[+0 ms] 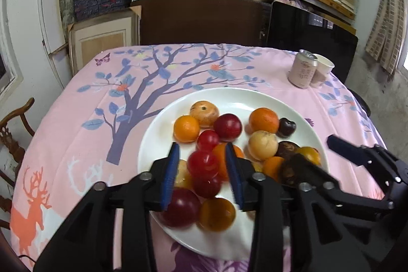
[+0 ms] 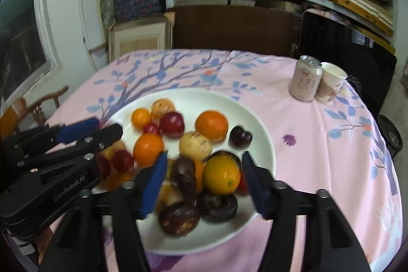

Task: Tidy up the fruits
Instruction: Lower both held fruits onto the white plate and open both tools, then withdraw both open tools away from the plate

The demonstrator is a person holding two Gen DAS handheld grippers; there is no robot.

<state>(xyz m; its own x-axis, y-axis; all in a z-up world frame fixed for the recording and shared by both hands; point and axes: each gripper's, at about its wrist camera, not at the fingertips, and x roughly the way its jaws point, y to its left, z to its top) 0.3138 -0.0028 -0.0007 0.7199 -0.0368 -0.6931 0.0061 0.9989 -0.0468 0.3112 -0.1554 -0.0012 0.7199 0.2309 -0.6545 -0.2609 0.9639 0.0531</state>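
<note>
Plate: white plate [image 1: 163, 134] on the pink cloth, below and ahead of both claws, all fruit piled on it.
Left claw: left gripper [image 1: 202, 165] spread, blue pads apart, nothing pinched; hangs over the near-left part of the pile.
Left target: red plum [image 1: 202, 163] seen between the pads but lower, not touched; more red plums just behind and in front of it.
Right claw: right gripper [image 2: 202, 176] spread wider, nothing pinched; hangs over the near-right part of the pile.
Right target: yellow-orange fruit [image 2: 221, 175] seen between the pads, toward the right pad; dark brown fruit [image 2: 183, 176] just beside it near the left pad.
Long axis: fruits are round, no axis to line up; any approach angle works.
Nearer hand: left for the red cluster, right for the dark ones and the yellow one.
Key relation: fruit lies down and forward from each claw; neighbours touch, so pads may nudge them.
Stage guess: between picks, both claws free.
Far right: can [image 2: 304, 79] and paper cup [image 2: 331, 83], well apart from plate.
</note>
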